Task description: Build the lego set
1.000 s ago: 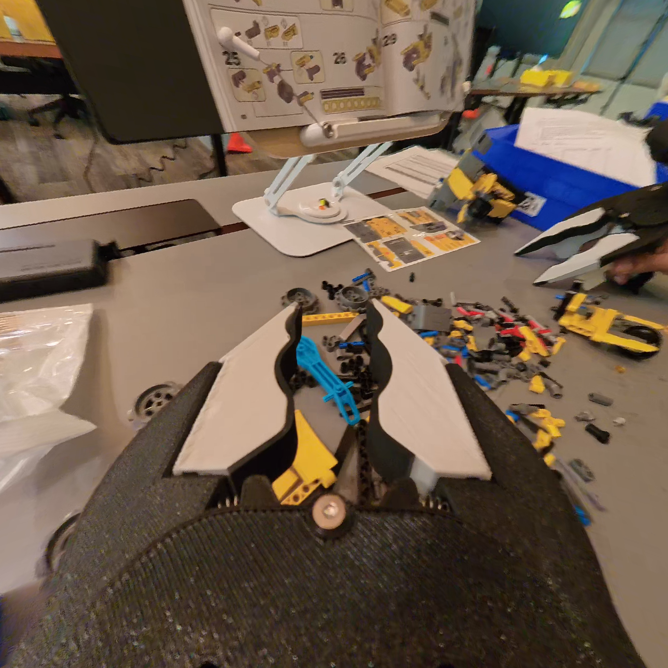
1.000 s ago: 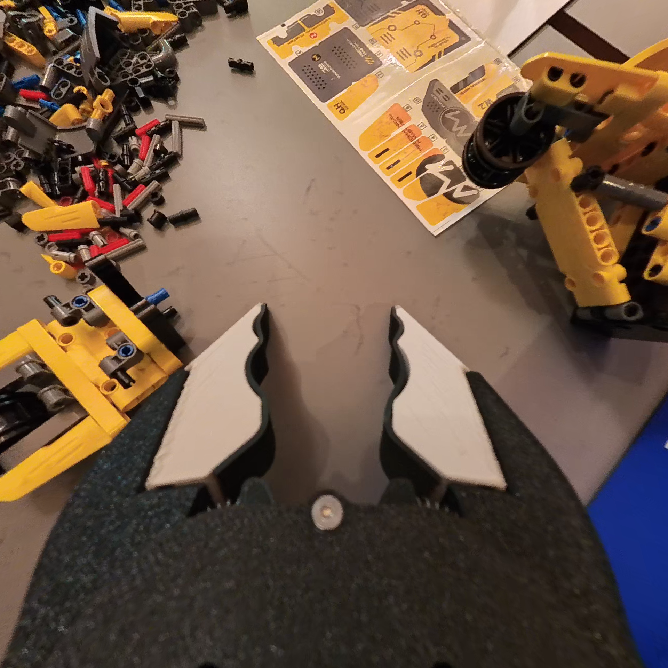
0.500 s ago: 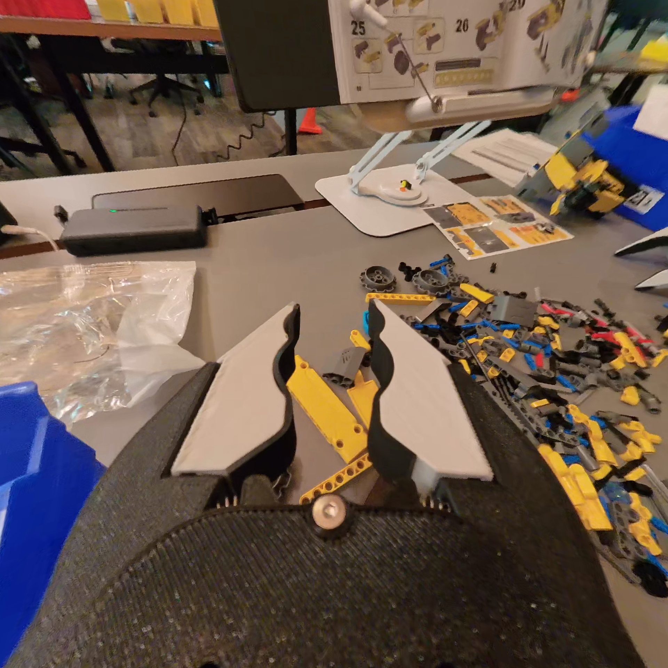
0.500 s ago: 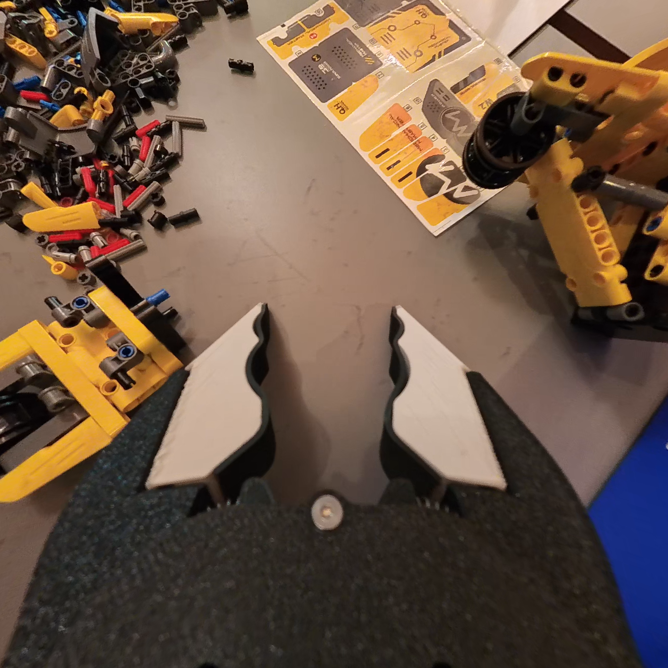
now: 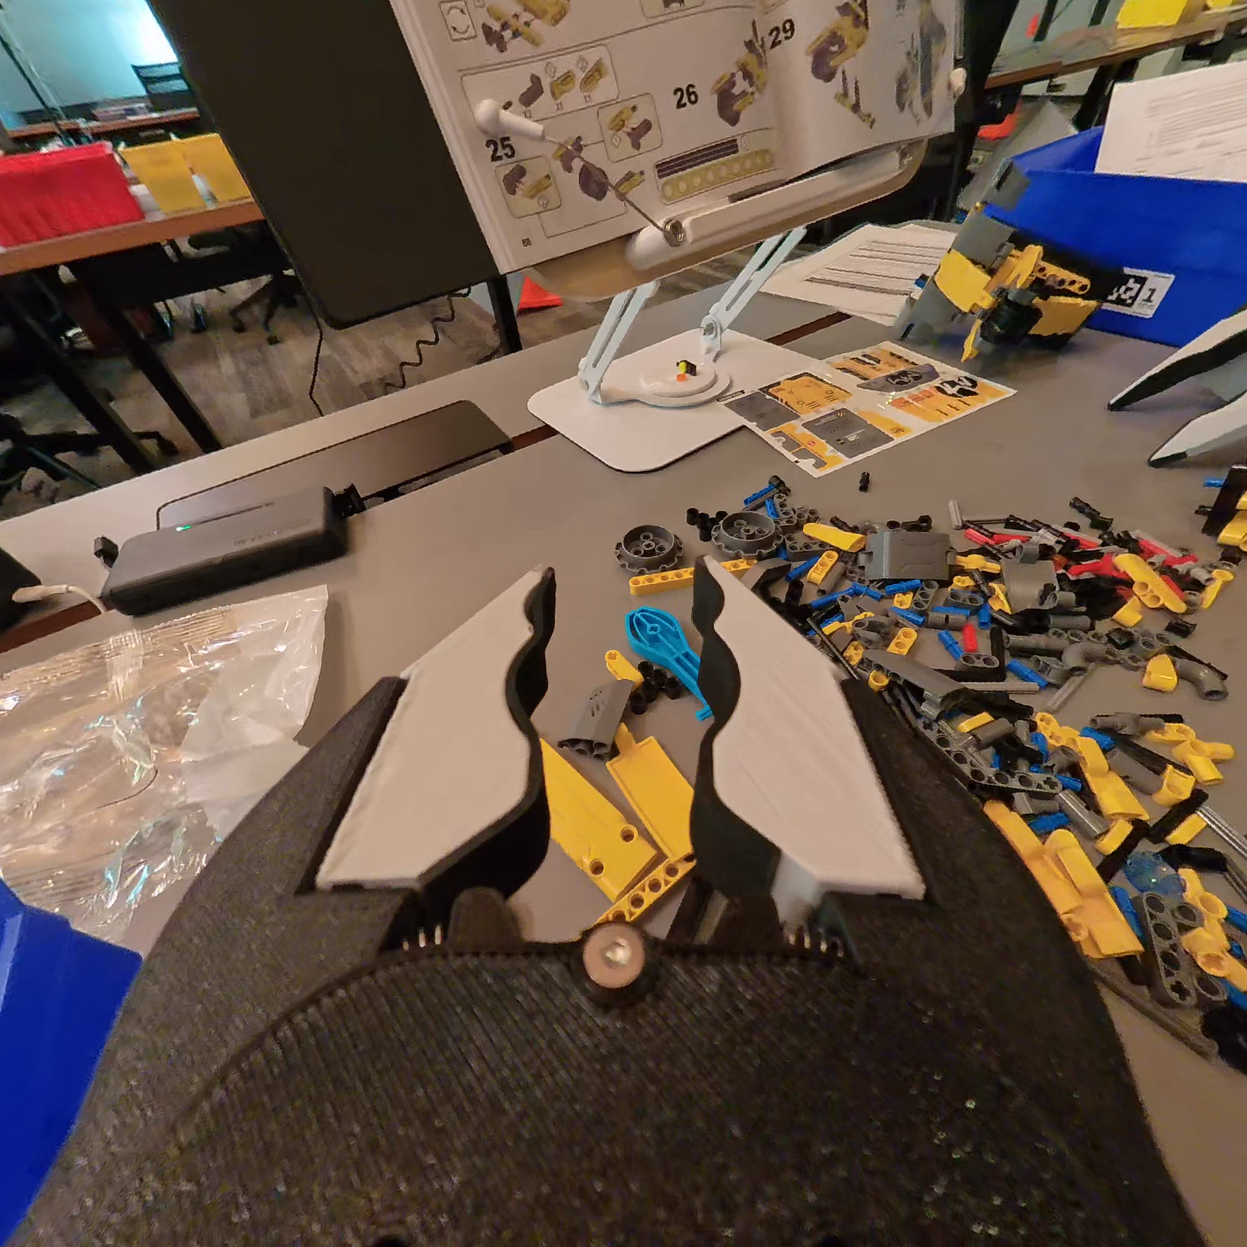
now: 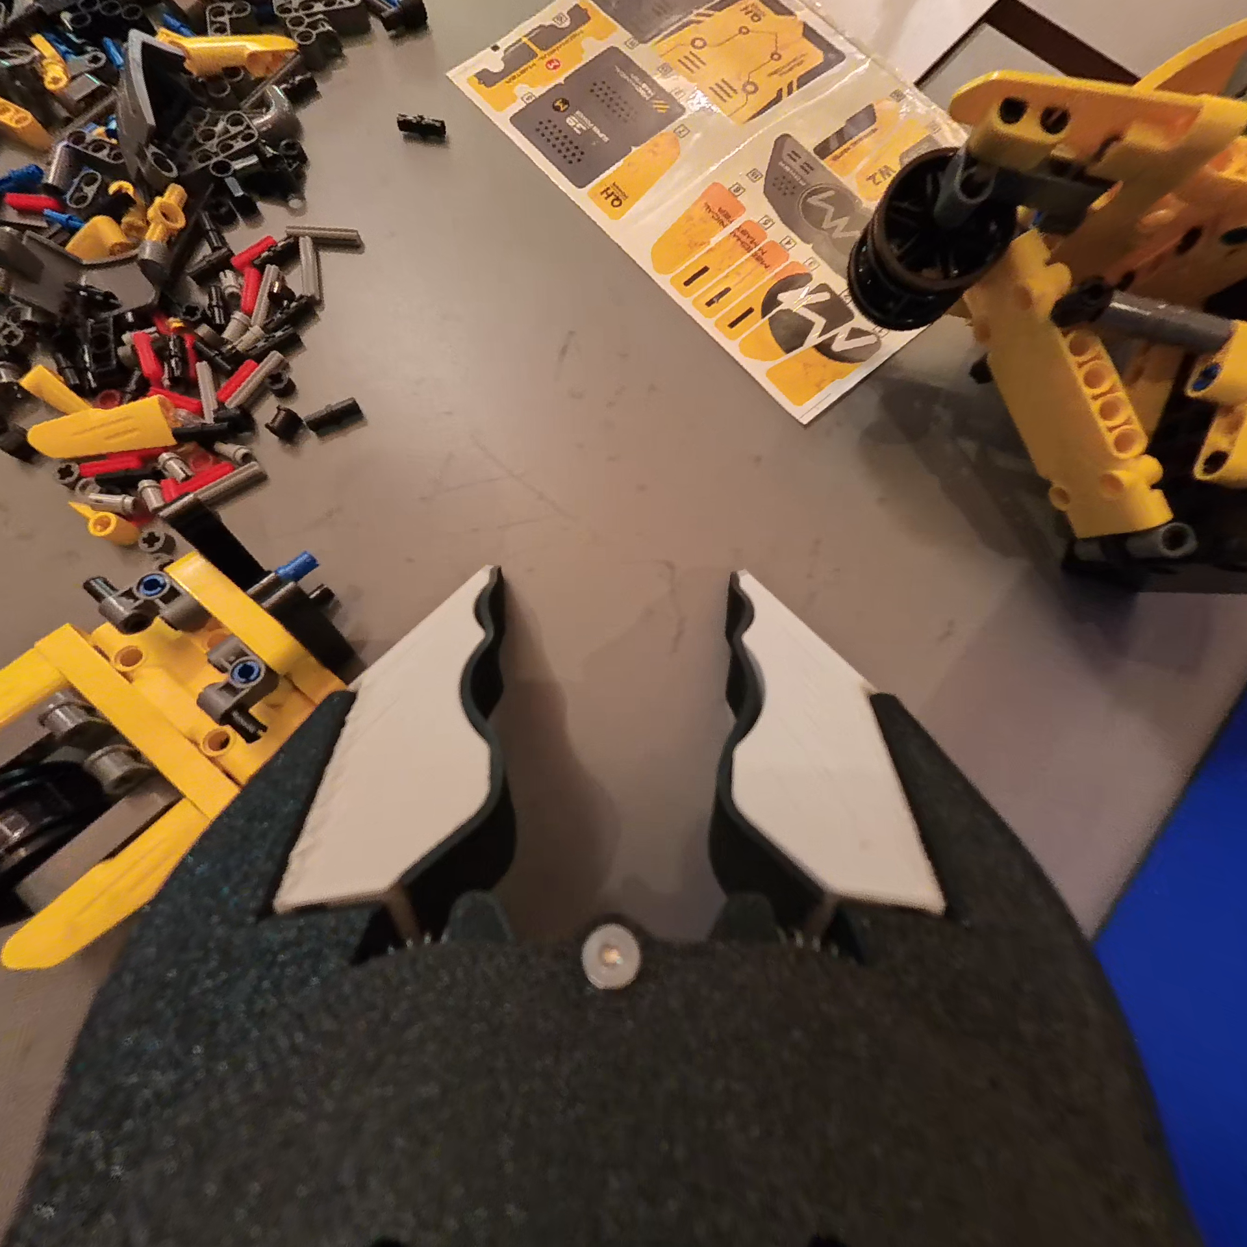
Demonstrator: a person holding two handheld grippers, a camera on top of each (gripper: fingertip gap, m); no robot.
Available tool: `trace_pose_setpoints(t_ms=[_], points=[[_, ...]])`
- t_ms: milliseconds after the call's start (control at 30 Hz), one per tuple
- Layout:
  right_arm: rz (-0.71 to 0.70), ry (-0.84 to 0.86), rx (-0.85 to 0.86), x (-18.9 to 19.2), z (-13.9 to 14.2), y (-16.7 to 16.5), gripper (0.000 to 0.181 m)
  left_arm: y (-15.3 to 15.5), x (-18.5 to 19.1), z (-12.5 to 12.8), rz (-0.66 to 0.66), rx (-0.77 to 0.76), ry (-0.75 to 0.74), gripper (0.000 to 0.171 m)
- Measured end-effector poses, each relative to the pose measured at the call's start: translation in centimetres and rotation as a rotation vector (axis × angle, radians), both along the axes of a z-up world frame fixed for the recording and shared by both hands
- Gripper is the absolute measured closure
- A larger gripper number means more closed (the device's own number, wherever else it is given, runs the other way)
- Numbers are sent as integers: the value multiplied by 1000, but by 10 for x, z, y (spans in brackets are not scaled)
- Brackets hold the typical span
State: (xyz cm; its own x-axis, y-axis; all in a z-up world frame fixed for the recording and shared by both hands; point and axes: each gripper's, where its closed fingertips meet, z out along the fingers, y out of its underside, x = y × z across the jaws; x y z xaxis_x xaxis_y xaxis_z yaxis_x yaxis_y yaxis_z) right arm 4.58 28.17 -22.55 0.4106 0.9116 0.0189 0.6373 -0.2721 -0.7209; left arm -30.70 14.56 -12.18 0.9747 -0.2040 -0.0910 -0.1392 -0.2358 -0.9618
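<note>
My left gripper is open and empty, held above the left edge of a pile of loose building-toy parts. Between its fingers I see a light blue part, a small grey part and flat yellow panels on the grey table. My right gripper is open and empty over bare table. A half-built yellow assembly lies just left of it, and a larger yellow model with a black wheel stands at the right. The right gripper's fingers also show in the left wrist view.
An instruction booklet on a white stand rises behind the pile. A sticker sheet lies flat on the table. A clear plastic bag and a black box are at the left. Blue bins stand at the right and lower left. Spacing between my two grippers at the tips: around 40 cm.
My left gripper swung left over the table, then turned back slightly toward the pile; the blue part is between its fingers again. The right gripper has stayed still.
</note>
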Motion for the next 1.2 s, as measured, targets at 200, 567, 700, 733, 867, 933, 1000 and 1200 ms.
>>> trace_pose_setpoints(t_ms=[200, 567, 700, 733, 867, 933, 1000, 1200], points=[[0, 0, 0, 0, 0, 0, 115, 1, 0, -3, -16, -11, -48, 133], [0, -1, 2, 0, 0, 0, 115, 4, 5, -14, -45, -72, -106, 131], [-1, -2, 5, 0, 0, 0, 115, 5, 5, -21, -40, -101, -92, 131], [-4, -1, 3, 0, 0, 0, 115, 6, 5, -22, -40, -108, -88, 132], [-9, -1, 3, 0, 0, 0, 115, 8, 4, -32, -38, -140, -88, 131], [-9, 0, 1, 0, 0, 0, 115, 9, 3, -36, -39, -156, -94, 132], [-9, 0, 1, 0, 0, 0, 115, 10, 3, -40, -38, -170, -97, 131], [-7, 0, 1, 0, 0, 0, 115, 10, 4, -42, -36, -178, -80, 131]])
